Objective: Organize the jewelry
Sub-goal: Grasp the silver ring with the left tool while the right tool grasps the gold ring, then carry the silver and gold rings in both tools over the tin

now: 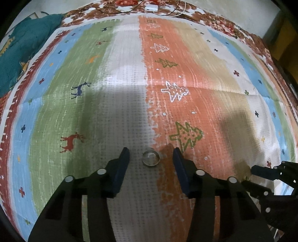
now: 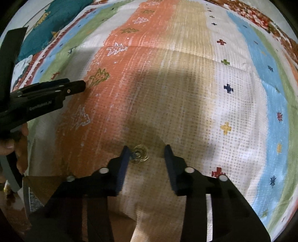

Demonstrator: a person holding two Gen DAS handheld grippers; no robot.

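Observation:
A silver ring [image 1: 150,158] lies flat on the striped patterned mat [image 1: 119,104]. It sits between the two fingers of my left gripper [image 1: 150,151], with a gap on each side, so the jaws are open around it. A small gold round piece of jewelry [image 2: 140,154] lies on the mat between the fingers of my right gripper [image 2: 147,151]. It is close against the left finger [image 2: 124,158], and the right finger stands well apart from it. Both grippers point steeply down at the mat. The left gripper [image 2: 74,87] also shows side-on in the right wrist view.
A teal cloth [image 1: 24,52] lies at the mat's far left corner. A white charger [image 1: 151,7] with cables sits beyond the far edge. A person's hand [image 2: 20,145] holds the left gripper's handle. The right gripper's tip [image 1: 260,170] shows at the right of the left wrist view.

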